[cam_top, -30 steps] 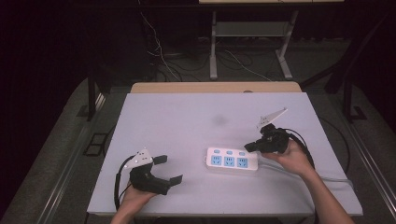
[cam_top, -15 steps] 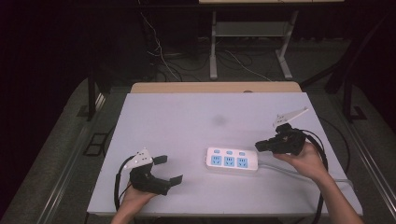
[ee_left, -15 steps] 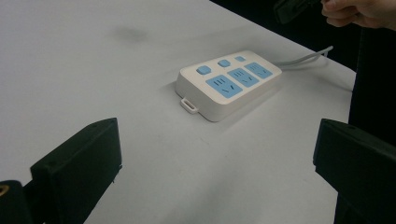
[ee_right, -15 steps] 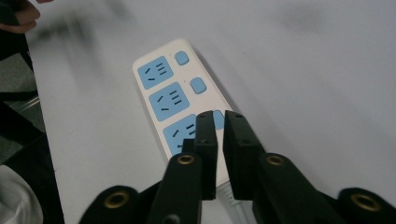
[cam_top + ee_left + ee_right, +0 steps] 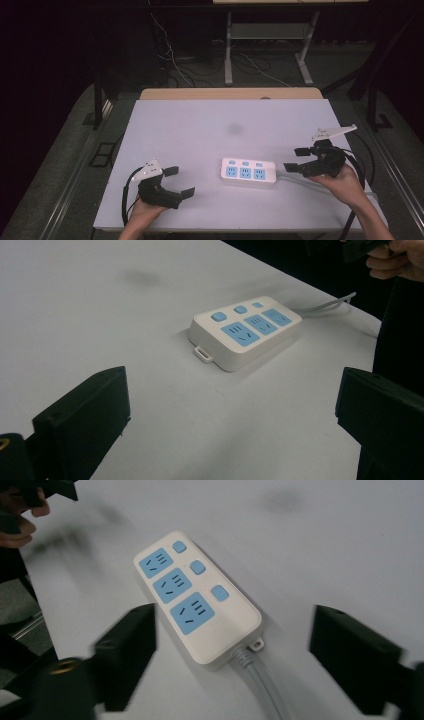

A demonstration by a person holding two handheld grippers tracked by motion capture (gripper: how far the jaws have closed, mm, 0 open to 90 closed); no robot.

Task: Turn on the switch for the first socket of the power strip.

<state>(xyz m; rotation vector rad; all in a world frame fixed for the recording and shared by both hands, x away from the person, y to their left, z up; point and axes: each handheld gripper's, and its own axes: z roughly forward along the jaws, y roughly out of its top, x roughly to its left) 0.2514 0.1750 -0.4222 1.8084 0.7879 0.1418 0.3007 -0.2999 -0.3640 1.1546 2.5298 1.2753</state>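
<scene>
White power strip bears no readable writing; both grippers' fingers spread, empty.

The right tool shows motion-blurred jaws in its own view. The power strip's cord is cut off at 6 o'clock there. The other hand is cropped at 10 o'clock.

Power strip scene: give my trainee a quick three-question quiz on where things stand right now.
1. True or false: the right gripper is shut on the power strip.
2. How many blue sockets does the power strip carry? A) two B) three C) five
3. Fill in: the strip's cable leaves from the end nearer the ____ gripper.

Key
1. False: its jaws stand open, apart from the strip, holding nothing.
2. B, three, each with a blue button beside it.
3. Right; the left gripper rests open on the table, holding nothing.
</scene>
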